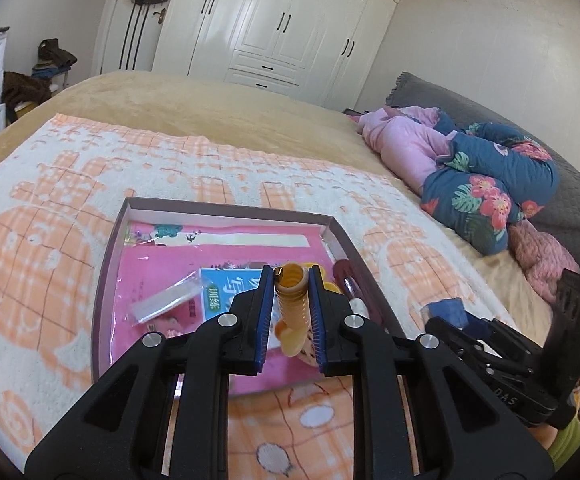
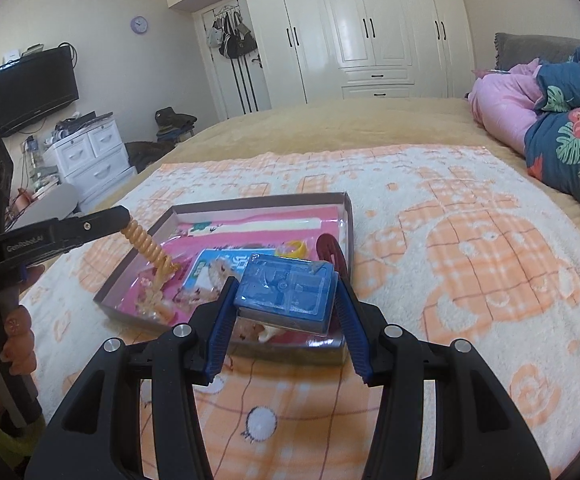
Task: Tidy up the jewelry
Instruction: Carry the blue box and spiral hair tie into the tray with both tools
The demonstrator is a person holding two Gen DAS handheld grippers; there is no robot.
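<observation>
A shallow brown box (image 1: 107,256) (image 2: 346,208) lies on a peach-and-white towel on the bed, lined with pink printed packets. My left gripper (image 1: 292,276) is shut on an orange coiled hair tie (image 1: 292,300) and holds it over the box; the tie hangs down from the gripper in the right wrist view (image 2: 147,246). My right gripper (image 2: 285,280) is shut on a small blue transparent case (image 2: 285,290), held above the box's near edge. A yellow ring (image 2: 294,249) and a dark red hair clip (image 2: 330,252) lie at the box's right side.
The towel (image 2: 470,248) covers the tan bedspread. A pink and floral quilt (image 1: 470,168) is bundled at the right. A clear plastic sachet (image 1: 165,300) lies in the box. White wardrobes, a drawer unit and a TV stand beyond the bed.
</observation>
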